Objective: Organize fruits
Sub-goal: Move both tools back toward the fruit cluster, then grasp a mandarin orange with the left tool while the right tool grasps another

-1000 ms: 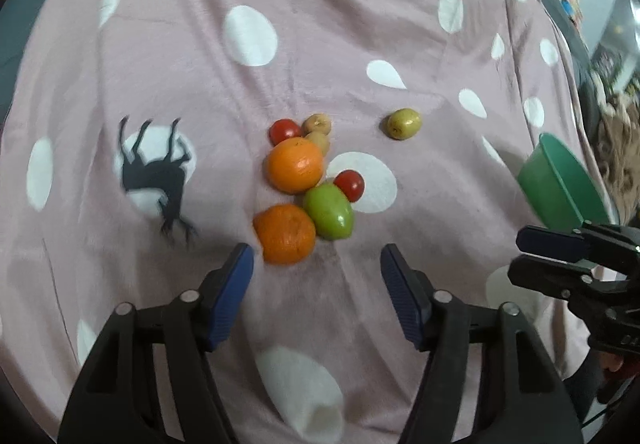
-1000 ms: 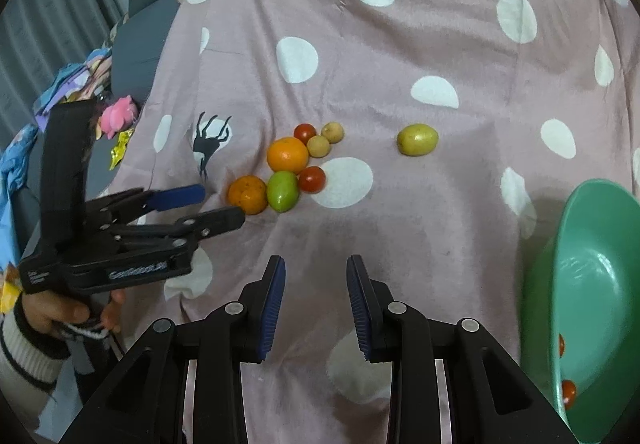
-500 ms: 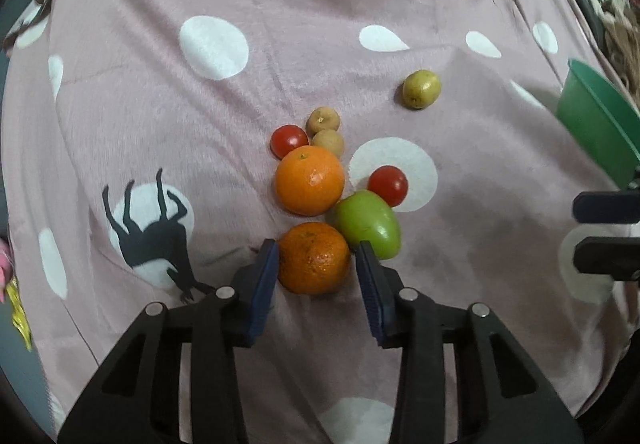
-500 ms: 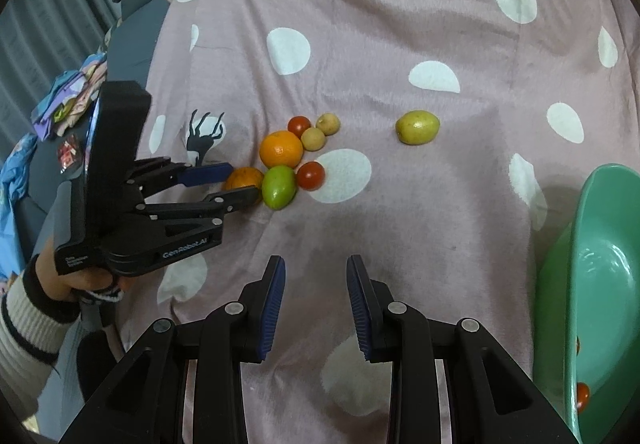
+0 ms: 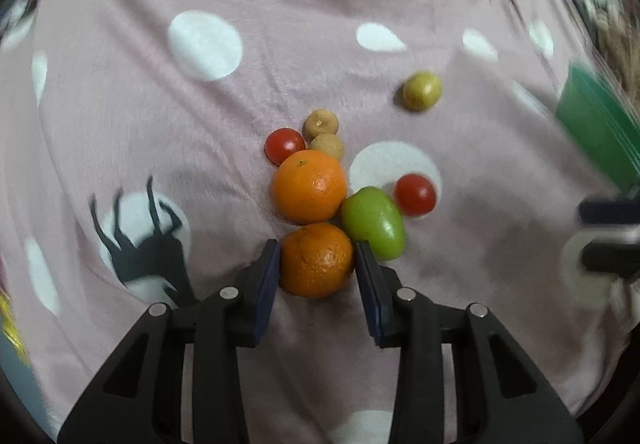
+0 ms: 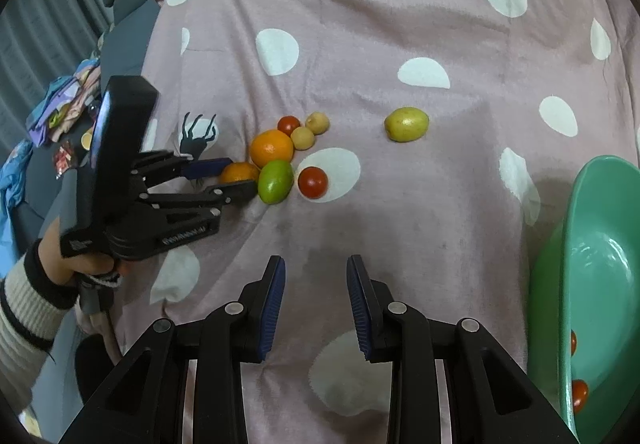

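Left fingers (image 5: 267, 284): blue pads flank the near orange (image 5: 316, 260) on both sides, touching or nearly so; left gripper (image 5: 316, 276) looks clamped on it, contact not fully resolvable.
Right fingers (image 6: 274, 300): apart, nothing between them; right gripper (image 6: 316, 300) hovers over bare blanket (image 6: 440, 4), well apart from the fruit.
Near orange: on the blanket, 6 o'clock end of the cluster, touching the far orange (image 5: 309, 186) at 12 and the green fruit (image 5: 374, 222) at about 2.
Green fruit: oblong, long axis runs roughly 11-to-5 in the left wrist view; red tomato (image 5: 415, 194) just beside it at 2.
Rest of cluster: second tomato (image 5: 284, 145) and two small tan fruits (image 5: 320, 124) at the far orange's 12 side.
Yellow fruit (image 6: 406, 124): alone, well apart from the cluster toward 2; long axis near 3-to-9 in the right wrist view.
Green bowl (image 6: 576, 244): at 3-4 o'clock of the right wrist view, tilted, holds small red fruits (image 6: 579, 395).
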Tool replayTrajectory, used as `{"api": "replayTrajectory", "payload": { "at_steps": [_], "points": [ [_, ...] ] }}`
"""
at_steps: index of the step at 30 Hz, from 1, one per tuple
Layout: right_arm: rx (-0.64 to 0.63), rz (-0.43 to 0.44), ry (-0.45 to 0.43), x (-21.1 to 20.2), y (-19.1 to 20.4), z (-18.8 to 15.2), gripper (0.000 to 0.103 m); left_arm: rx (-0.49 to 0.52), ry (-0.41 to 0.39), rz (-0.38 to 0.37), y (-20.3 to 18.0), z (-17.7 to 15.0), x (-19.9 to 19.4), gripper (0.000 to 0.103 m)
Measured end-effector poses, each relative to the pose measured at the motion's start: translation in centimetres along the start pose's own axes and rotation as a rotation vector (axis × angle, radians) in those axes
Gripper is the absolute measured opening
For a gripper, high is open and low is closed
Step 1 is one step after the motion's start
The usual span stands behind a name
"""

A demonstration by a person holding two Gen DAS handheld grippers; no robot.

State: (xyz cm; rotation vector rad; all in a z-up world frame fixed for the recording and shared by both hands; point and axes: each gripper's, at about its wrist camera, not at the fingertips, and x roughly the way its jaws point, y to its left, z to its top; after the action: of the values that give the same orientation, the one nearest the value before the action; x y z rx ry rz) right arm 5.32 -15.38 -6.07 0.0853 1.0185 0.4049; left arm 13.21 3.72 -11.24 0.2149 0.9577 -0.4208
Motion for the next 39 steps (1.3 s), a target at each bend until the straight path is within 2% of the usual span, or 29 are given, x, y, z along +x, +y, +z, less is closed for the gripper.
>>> {"api": "replayTrajectory", "payload": {
  "at_steps": [2, 5, 11, 14, 17, 19, 23, 28, 34, 39],
  "points": [
    [-0.004, 0.007, 0.001, 0.1, 0.1, 0.1, 0.031, -0.073, -0.037, -0.070, 0.8, -0.7, -1.0, 0.037],
    [-0.016, 0.012, -0.006, 0.6, 0.5, 0.8, 0.031, -0.139, -0.089, -0.110, 1.3, -1.7, -2.8, 0.037],
    [-0.051, 0.051, -0.035, 3.3, 2.5, 4.0, 0.031, -0.188, -0.182, -0.080, 1.7, -1.6, -5.3, 0.037],
    [-0.078, 0.019, -0.032, 5.8, 3.8, 5.9, 0.031, -0.206, -0.183, -0.040, 2.4, -1.4, -5.1, 0.037],
    [-0.094, 0.006, -0.025, 8.1, 4.7, 7.3, 0.033, -0.228, -0.179, -0.042, 3.3, -1.5, -5.0, 0.037],
    [-0.087, 0.009, 0.008, 9.7, 4.8, 7.9, 0.040, -0.239, -0.181, -0.036, 3.9, -1.8, -5.2, 0.037],
    [-0.084, -0.004, 0.029, 11.4, 5.0, 8.7, 0.041, -0.270, -0.186, -0.043, 5.1, -2.3, -5.6, 0.038],
    [-0.087, -0.009, 0.079, 13.5, 5.5, 9.1, 0.047, -0.290, -0.189, -0.055, 6.0, -2.7, -5.6, 0.038],
    [-0.080, -0.017, 0.094, 14.1, 5.6, 9.1, 0.047, -0.287, -0.190, -0.056, 6.1, -2.9, -5.7, 0.038],
    [-0.061, -0.023, 0.039, 12.1, 5.6, 8.6, 0.046, -0.273, -0.191, -0.054, 5.5, -2.8, -6.2, 0.038]
  ]
}}
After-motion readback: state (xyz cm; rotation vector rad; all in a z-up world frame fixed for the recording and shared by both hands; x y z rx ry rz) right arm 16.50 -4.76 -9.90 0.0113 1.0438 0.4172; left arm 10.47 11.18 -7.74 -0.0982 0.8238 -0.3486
